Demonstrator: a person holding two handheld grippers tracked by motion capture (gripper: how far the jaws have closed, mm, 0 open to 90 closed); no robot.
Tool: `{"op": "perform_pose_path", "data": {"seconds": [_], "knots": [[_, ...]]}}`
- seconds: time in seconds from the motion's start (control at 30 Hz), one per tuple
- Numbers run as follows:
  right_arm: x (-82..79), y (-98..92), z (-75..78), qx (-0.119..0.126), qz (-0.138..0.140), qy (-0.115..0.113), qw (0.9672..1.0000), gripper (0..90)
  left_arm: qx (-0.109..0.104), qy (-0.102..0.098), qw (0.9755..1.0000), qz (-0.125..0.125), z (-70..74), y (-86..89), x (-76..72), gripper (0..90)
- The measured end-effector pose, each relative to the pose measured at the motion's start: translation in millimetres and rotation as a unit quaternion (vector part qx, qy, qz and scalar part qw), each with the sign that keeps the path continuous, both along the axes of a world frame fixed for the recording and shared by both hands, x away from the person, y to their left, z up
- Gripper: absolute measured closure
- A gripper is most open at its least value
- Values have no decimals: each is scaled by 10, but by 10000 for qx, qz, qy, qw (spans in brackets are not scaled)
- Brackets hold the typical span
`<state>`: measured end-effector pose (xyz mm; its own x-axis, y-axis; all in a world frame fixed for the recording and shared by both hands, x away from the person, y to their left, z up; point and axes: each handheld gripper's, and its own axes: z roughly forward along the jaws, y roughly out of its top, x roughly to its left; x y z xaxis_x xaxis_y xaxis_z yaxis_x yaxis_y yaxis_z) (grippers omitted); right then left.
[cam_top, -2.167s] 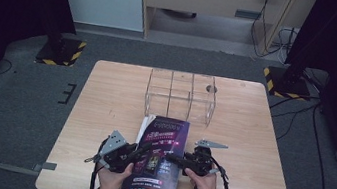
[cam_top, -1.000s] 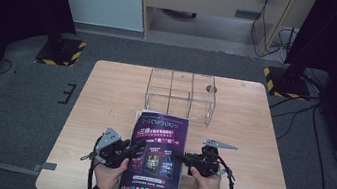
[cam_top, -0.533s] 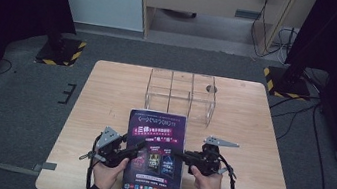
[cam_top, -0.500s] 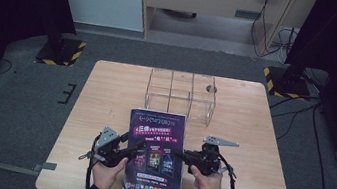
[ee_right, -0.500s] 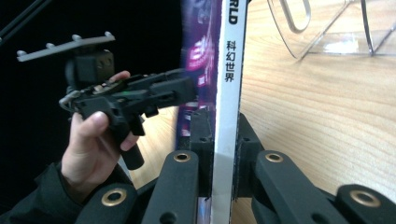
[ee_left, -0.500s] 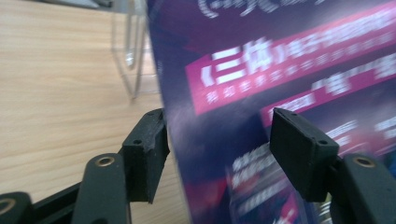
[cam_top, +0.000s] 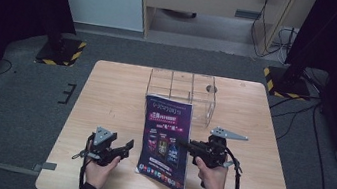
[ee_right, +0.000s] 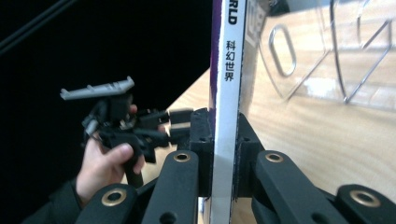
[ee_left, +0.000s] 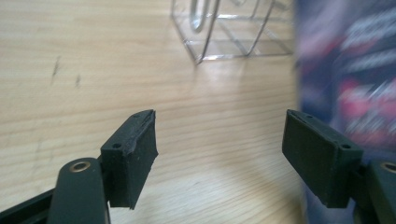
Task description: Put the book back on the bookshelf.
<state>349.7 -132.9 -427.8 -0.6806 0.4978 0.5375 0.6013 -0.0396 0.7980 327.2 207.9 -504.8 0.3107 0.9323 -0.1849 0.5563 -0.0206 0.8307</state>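
A purple magazine (cam_top: 165, 142) stands on edge at the table's front middle, its cover facing me. My right gripper (cam_top: 185, 145) is shut on its right edge; in the right gripper view both pads (ee_right: 201, 135) press the white spine of the magazine (ee_right: 229, 46). My left gripper (cam_top: 125, 148) sits low to the left of the magazine, apart from it. Its jaws have just been opening and hold nothing. In the left gripper view the left gripper (ee_left: 233, 154) stands wide over bare wood, with the blurred magazine (ee_left: 355, 84) at the right.
A clear acrylic rack (cam_top: 181, 89) with dividers stands just behind the magazine on the wooden table (cam_top: 105, 95); the rack (ee_left: 229, 28) also lies ahead of the left jaws. Dark floor surrounds the table. The left gripper (ee_right: 175, 123) and its hand appear beyond the spine.
The left gripper has let go of the magazine's left edge, opened, and drawn away to the left and down. The right gripper has lifted the magazine, which now stands more upright.
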Motion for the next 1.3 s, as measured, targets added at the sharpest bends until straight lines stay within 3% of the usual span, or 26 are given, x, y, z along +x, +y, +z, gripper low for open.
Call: {"op": "perform_pose_path", "data": {"seconds": [0.17,0.23,0.4,0.57,0.9,1.17,1.3], "knots": [[5,-50,165,-132,-202,-281,9993,829,280,191,9994,121,-73,40,39,239],[7,-61,194,-153,-237,-327,9991,829,291,250,9992,115,-85,45,47,227],[17,-143,358,-275,-463,-588,9968,829,519,503,9972,195,-171,73,87,218],[29,-244,457,-373,-654,-754,9943,829,646,606,9958,239,-218,90,111,203],[27,-461,594,-430,-995,-968,9894,829,853,654,9939,258,-261,83,131,188],[53,-589,669,-599,-1242,-1075,9846,829,1189,655,9905,215,-302,41,151,175],[77,-647,703,-606,-1362,-1112,9825,829,1198,666,9902,260,-304,35,157,157]]}}
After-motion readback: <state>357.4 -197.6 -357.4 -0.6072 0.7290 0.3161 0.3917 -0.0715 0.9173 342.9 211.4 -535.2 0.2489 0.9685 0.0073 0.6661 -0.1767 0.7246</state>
